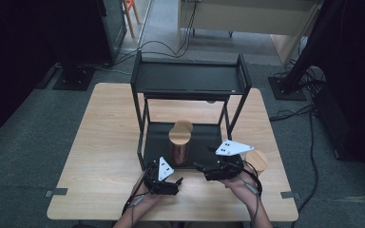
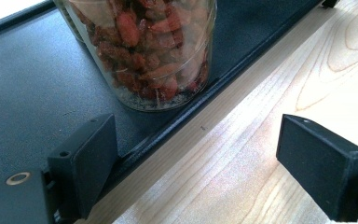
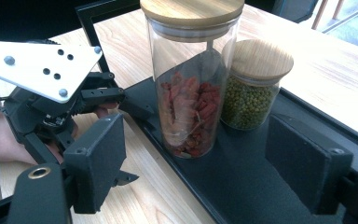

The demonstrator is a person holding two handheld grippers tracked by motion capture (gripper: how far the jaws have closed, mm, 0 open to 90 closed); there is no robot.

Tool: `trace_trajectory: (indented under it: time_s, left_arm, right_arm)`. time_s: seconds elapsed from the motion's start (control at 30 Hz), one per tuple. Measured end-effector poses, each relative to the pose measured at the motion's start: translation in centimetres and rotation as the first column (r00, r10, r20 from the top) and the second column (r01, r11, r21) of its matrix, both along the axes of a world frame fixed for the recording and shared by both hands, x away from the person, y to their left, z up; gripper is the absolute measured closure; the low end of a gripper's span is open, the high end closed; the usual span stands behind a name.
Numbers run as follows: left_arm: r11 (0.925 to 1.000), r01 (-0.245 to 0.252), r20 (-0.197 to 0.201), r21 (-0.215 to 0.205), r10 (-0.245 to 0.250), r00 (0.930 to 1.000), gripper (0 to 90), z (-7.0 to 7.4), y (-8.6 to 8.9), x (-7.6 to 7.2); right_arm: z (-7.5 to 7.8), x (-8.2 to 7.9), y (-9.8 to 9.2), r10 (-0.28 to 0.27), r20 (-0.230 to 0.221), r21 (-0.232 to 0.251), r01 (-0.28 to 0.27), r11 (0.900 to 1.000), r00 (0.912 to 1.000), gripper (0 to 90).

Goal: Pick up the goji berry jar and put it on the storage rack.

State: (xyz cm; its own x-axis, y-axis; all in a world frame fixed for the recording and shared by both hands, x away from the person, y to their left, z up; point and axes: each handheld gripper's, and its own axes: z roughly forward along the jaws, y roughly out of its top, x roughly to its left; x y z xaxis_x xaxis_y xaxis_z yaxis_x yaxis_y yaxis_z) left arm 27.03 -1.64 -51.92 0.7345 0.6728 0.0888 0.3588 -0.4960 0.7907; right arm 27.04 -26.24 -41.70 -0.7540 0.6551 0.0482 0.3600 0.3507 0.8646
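- We see the tall jar (image 3: 193, 79) with red dried fruit standing upright on the lower shelf (image 3: 256, 186) of the black rack (image 1: 188, 78), close to the shelf's front edge, its wooden lid (image 3: 192, 10) on.
- Right behind it, touching or nearly so, stands a shorter jar (image 3: 254, 88) of green beans, also with a wooden lid; it blocks any way past the tall jar toward the back.
- Our left gripper (image 2: 200, 158) rests low on the table (image 1: 104, 137) just in front of the shelf edge, jaws spread wide with nothing between them; one jaw lies over the shelf's rim, the other over bare wood, and the tall jar's base sits just ahead.
- Our right gripper (image 3: 205, 168) hovers near the shelf's front right, jaws apart and empty, pointing across at the tall jar with the left gripper beyond it.
- A third jar (image 1: 256, 161) with a wooden lid stands on the table just right of the rack, close beside the right hand.
- The rack's upright posts flank the lower shelf, and the upper shelf (image 1: 188, 78) roofs over its rear part; the front stays open.
- Bare table spreads wide to the left of the rack, and a narrower strip runs along its right side.
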Motion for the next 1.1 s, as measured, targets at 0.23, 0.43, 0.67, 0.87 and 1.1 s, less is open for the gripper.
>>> trace_trajectory:
  time_s: [0.23, 0.43, 0.67, 0.87, 1.1]
  left_arm:
    - [1.0000, 0.000, 0.002, 0.001, 0.000, 1.0000, 12.8, 0.0, 0.0, 0.0]
    - [1.0000, -0.001, 0.001, 0.000, 0.001, 1.0000, 12.8, 0.0, 0.0, 0.0]
    - [1.0000, -0.001, 0.001, -0.001, 0.001, 1.0000, 12.8, 0.0, 0.0, 0.0]
    - [1.0000, 0.000, 0.000, -0.003, 0.000, 1.0000, 12.8, 0.0, 0.0, 0.0]
    - [1.0000, 0.000, 0.000, -0.003, 0.000, 1.0000, 12.8, 0.0, 0.0, 0.0]
  right_arm:
    - [0.6, -0.3, -0.5, -0.004, 0.004, -0.008, 0.004, 1.000, 1.0000, 20.2]
    - [1.1, -0.5, -1.1, -0.007, 0.006, 0.011, 0.007, 1.000, 1.0000, 20.2]
    - [1.3, -0.7, -1.4, -0.003, 0.007, -0.003, 0.003, 1.000, 1.0000, 20.2]
    - [1.7, -0.9, -1.9, -0.007, 0.015, -0.012, 0.007, 1.000, 0.9999, 20.2]
    - [1.8, -0.9, -2.4, -0.006, 0.008, -0.004, 0.007, 1.000, 0.9999, 20.2]
